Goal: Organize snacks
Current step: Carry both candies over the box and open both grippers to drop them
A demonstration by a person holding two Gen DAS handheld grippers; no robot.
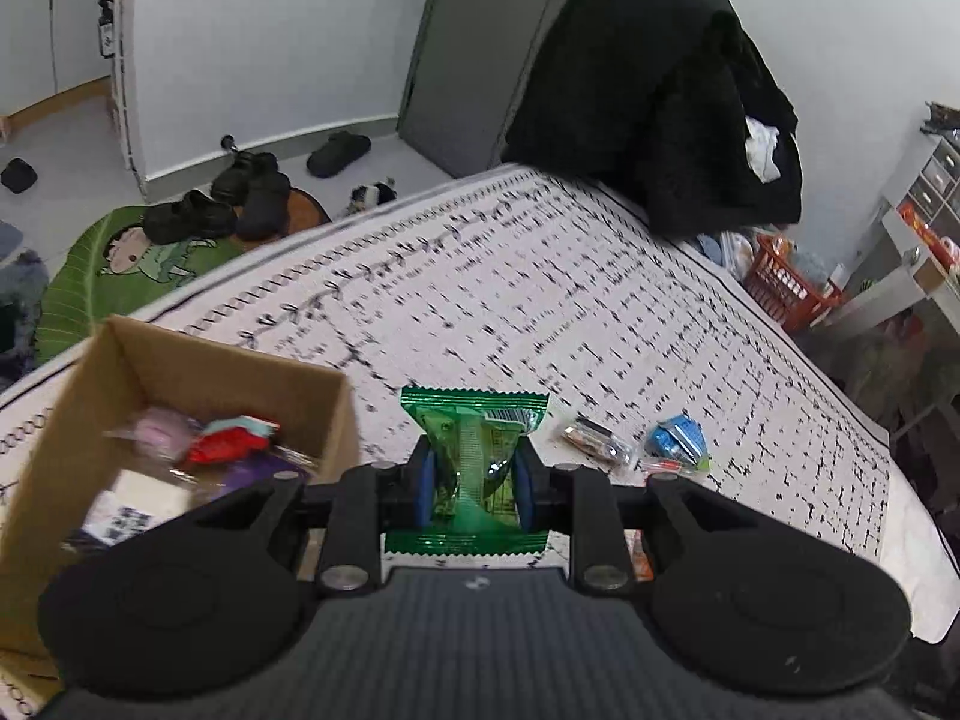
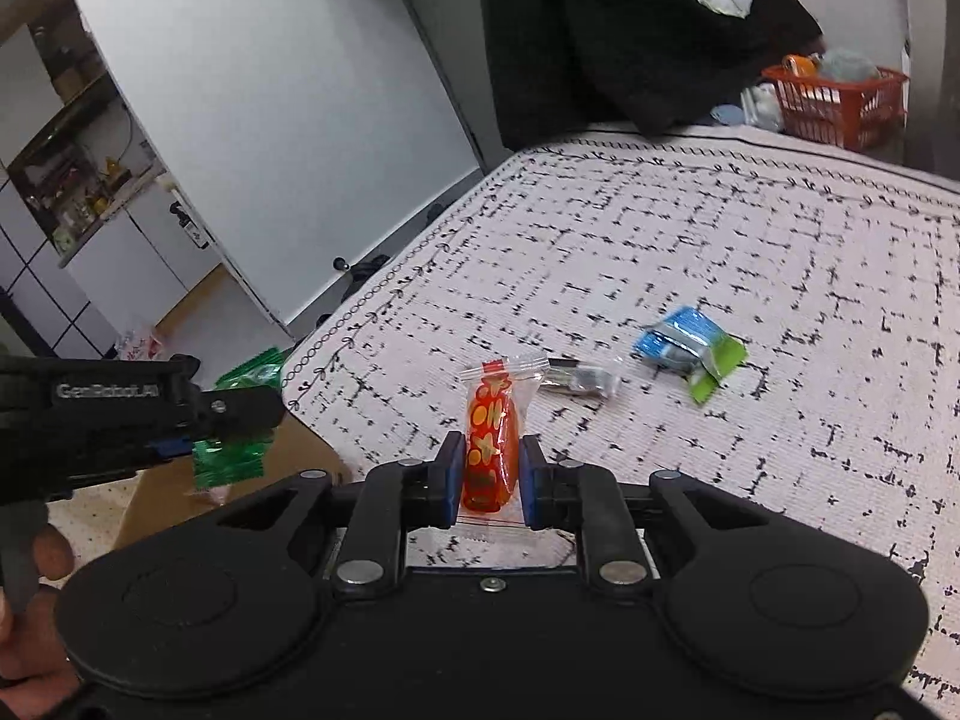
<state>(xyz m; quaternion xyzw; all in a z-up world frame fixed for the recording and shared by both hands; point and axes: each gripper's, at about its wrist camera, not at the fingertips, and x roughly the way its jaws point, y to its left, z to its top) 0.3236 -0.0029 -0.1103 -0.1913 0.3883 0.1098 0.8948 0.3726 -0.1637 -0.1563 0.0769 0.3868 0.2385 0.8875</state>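
Green snack packet (image 1: 474, 456). Orange packet (image 2: 491, 450), yellow symbols. Blue-and-lime packet (image 2: 690, 354). Brown cardboard box (image 1: 180, 372). Surface cloth (image 1: 540, 276): white, black dashed grid. Tongs pads (image 1: 427, 480): blue.

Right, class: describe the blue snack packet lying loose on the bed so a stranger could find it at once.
Start at the patterned bedspread, then look at the loose snacks lying out ahead of the right gripper. The blue packet is the farthest right, beside a small clear-wrapped dark snack. It alone is bright blue with a lime-green end.

green packet (image 1: 474, 456) held upright | orange packet (image 2: 489, 450) held | blue packet (image 2: 687, 348) lying
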